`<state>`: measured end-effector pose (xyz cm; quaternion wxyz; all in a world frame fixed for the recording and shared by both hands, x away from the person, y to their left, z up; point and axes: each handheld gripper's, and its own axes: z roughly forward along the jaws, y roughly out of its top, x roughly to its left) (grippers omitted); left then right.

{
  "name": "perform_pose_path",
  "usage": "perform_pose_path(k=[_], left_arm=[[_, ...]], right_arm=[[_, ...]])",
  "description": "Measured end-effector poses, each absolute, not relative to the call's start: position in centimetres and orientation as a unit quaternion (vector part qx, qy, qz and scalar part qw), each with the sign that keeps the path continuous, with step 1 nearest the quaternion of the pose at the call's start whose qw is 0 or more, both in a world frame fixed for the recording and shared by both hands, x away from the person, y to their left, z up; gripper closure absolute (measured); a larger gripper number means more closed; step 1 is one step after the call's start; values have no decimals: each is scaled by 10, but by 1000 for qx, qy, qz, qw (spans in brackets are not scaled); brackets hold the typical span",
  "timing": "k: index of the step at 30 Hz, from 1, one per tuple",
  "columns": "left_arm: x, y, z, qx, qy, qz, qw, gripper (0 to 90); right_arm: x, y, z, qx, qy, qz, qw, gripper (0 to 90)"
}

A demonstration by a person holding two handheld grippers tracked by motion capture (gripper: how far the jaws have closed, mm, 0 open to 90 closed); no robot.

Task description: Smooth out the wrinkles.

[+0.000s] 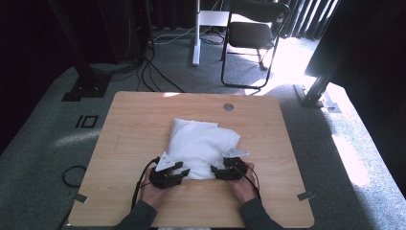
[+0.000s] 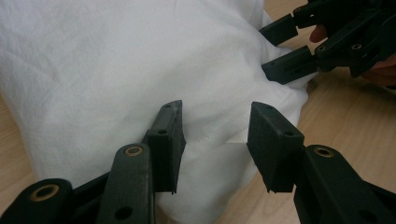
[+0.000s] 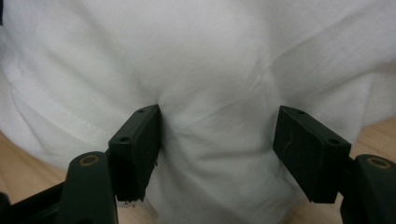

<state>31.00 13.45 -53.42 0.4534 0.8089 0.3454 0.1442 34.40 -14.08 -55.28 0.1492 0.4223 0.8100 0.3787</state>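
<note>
A crumpled white cloth (image 1: pixel 201 143) lies bunched in the middle of the wooden table (image 1: pixel 134 120). My left gripper (image 1: pixel 184 171) rests at the cloth's near left edge. In the left gripper view its jaws (image 2: pixel 215 135) stand apart over a fold of cloth (image 2: pixel 116 70) without pinching it. My right gripper (image 1: pixel 216 170) sits at the near right edge and also appears at the top right of the left gripper view (image 2: pixel 280 49). Its jaws (image 3: pixel 219 140) are spread wide around a bulge of the cloth (image 3: pixel 210 60), which lies between the pads.
A round grommet (image 1: pixel 228 107) sits near the table's far edge. Beyond the table stand a black folding chair (image 1: pixel 253 33) and a white stand (image 1: pixel 196 38), with cables (image 1: pixel 158 72) on the carpet. A cable loop (image 1: pixel 73 176) lies on the floor at the left.
</note>
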Motion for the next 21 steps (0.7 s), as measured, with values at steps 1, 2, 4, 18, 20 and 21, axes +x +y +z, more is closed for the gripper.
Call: perform_pose_path(k=[1, 2, 4, 18, 20, 21], left_arm=[[314, 134, -534, 808, 348, 147, 452, 565], [317, 134, -534, 807, 350, 150, 451, 567], [321, 134, -534, 806, 353, 152, 450, 568], [354, 130, -530, 797, 377, 159, 444, 533], [356, 130, -528, 795, 377, 159, 448, 522], [356, 131, -526, 793, 378, 160, 450, 521]], right_arm=[[347, -141, -553, 424, 809, 379, 149, 311], [350, -140, -553, 427, 807, 379, 150, 311], [353, -139, -552, 430, 806, 379, 150, 311], [407, -131, -548, 428, 807, 374, 161, 327], [411, -130, -548, 433, 804, 375, 161, 325], [411, -130, -547, 434, 803, 376, 163, 321]])
